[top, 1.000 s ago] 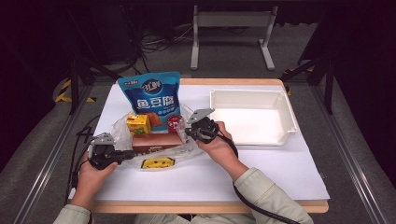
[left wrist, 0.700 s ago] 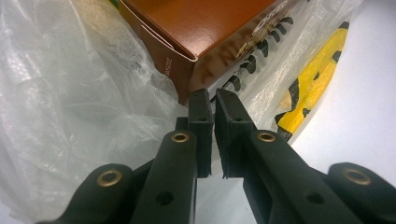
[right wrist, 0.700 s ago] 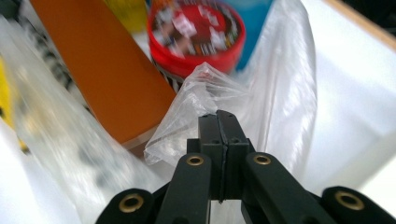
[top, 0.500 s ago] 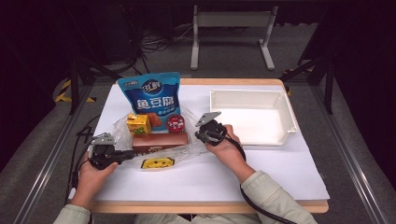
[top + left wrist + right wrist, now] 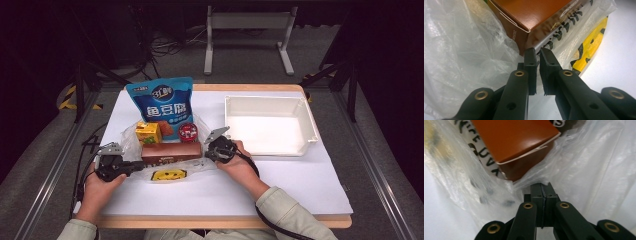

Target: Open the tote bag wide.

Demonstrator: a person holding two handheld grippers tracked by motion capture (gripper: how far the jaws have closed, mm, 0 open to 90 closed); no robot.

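Pinching the clear plastic bag (image 5: 205, 162) at both ends, I am keeping my left gripper (image 5: 134, 166) where it was a second ago, while my right gripper (image 5: 207, 150) is sitting lower and closer to the table (image 5: 300, 185) than before. In the right gripper view the jaws are pressed fully together on a fold of the film (image 5: 564, 177), just beside the corner of the brown box (image 5: 516, 142) inside it. In the left gripper view the jaws are standing almost together, a thin slit between them, nipping the bag's edge (image 5: 474, 62) in front of the box's other end (image 5: 529, 15). Behind the bag, the blue pouch (image 5: 160, 102), yellow carton (image 5: 148, 132) and red tin (image 5: 187, 131) are crowding close. Right of my right hand (image 5: 240, 167), bare tabletop is lying open up to the white tray (image 5: 310, 125).
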